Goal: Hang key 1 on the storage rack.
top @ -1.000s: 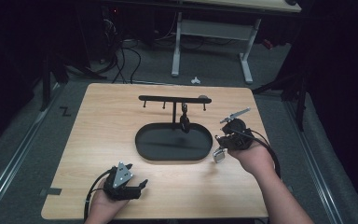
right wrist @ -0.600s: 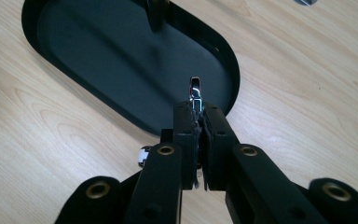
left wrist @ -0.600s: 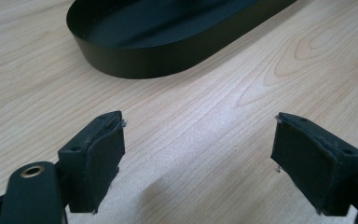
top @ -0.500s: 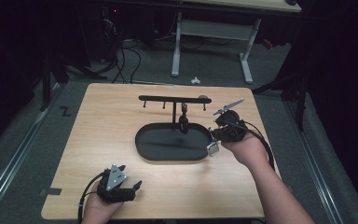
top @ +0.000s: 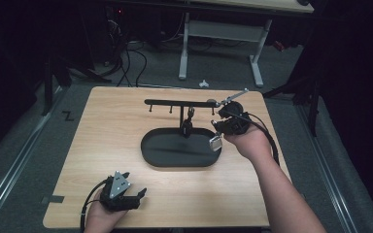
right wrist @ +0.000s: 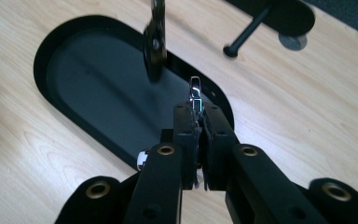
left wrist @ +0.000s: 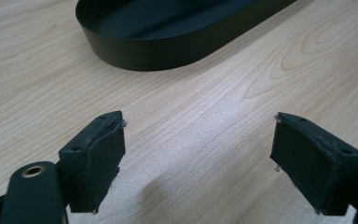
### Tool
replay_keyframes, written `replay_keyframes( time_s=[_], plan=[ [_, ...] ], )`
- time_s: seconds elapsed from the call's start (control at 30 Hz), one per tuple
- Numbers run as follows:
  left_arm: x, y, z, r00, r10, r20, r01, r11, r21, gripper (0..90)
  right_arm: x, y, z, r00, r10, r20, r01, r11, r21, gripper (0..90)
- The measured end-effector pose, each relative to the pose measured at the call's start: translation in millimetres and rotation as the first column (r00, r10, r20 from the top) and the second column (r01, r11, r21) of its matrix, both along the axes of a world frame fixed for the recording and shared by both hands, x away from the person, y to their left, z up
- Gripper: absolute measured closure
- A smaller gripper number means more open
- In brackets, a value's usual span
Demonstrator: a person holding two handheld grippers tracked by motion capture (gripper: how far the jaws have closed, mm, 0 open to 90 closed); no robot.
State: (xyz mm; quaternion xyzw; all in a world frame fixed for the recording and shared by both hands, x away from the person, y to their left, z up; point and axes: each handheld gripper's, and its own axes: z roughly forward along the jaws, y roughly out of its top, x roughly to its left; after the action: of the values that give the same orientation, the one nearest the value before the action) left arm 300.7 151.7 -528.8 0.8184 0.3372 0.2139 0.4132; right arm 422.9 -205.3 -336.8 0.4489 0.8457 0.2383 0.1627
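Clamped on a small silver watch point(right wrist: 195, 93), our right gripper point(top: 223, 127) has risen toward the black hanger stand point(top: 182, 103) (hanging likely next); left gripper point(top: 138, 195) gapes empty.

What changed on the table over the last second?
The right claw, shut on a small shiny piece, moved up the high view from the tray's right end toward the stand. The left claw opened a bit wider, empty. Tray, stand and left hand stayed put.
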Motion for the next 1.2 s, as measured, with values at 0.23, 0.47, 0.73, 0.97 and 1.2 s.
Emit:
replay_keyframes(
  time_s=[0.23,0.47,0.73,0.97,1.2],
  plan=[
    [-0.3,1.2,0.7,1.0,-0.002,-0.001,0.002,1.0,-0.003,18.3,12.0,2.5,6.0,0.9997,-0.018,0.014,0.018,0.9996,0.022,86.2],
    [-0.4,0.2,0.4,1.0,-0.007,-0.004,0.007,1.0,-0.003,18.5,19.7,-1.2,4.4,0.9992,-0.037,0.013,0.037,0.9985,0.039,86.2],
    [-0.8,0.5,0.6,0.9998,-0.018,-0.008,0.018,0.9998,0.006,18.8,24.9,-4.3,4.9,0.9989,-0.045,0.011,0.045,0.9978,0.05,86.0],
    [-1.3,-0.4,0.1,0.9997,-0.023,-0.012,0.023,0.9997,0.0,18.9,28.0,-5.9,3.8,0.9991,-0.04,0.016,0.039,0.9978,0.053,85.7],
    [-1.5,-1.5,-0.4,0.9996,-0.027,-0.012,0.027,0.9996,-0.003,19.0,28.7,-11.6,5.6,0.998,-0.058,0.026,0.057,0.9969,0.054,88.6]
  ],
)
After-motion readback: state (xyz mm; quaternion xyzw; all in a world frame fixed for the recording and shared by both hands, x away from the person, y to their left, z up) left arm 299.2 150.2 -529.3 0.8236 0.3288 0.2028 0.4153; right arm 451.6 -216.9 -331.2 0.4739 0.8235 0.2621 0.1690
